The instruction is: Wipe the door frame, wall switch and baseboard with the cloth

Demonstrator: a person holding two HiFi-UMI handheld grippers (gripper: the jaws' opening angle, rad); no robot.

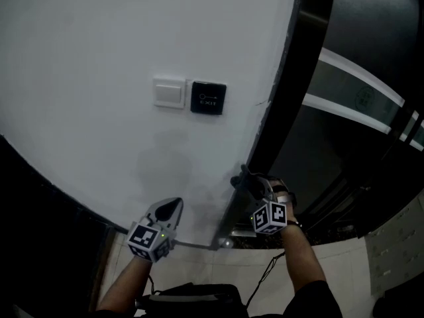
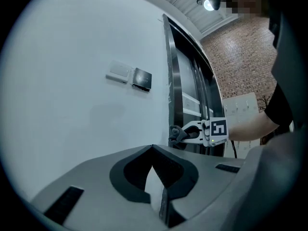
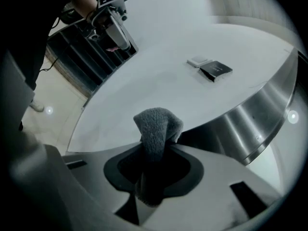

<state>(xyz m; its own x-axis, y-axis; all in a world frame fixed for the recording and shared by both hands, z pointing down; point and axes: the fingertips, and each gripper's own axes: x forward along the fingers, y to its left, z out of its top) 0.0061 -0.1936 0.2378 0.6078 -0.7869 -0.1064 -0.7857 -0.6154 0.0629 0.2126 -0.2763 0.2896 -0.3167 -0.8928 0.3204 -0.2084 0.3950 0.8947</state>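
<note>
Where a white wall [image 1: 99, 45] meets a dark door frame [image 1: 286, 78], a white wall switch [image 1: 169, 92] sits just beside a black exit button [image 1: 208, 98]. Below them, the right tongs [image 1: 244, 179] pinch a grey cloth [image 3: 156, 126] at the frame's edge. The left tongs [image 1: 173, 205] are closed and empty, pointing at the wall nearby.

Grippers: two, the left gripper [image 1: 175, 206] at lower centre-left and the right gripper [image 1: 240, 178] at lower centre-right. Marker cubes [image 1: 147, 239]: two, one per gripper. Cloth [image 3: 156, 126]: one. White switch [image 1: 169, 92]: one. Black exit button [image 1: 208, 98]: one. Door frame [image 1: 278, 98]: one.
</note>
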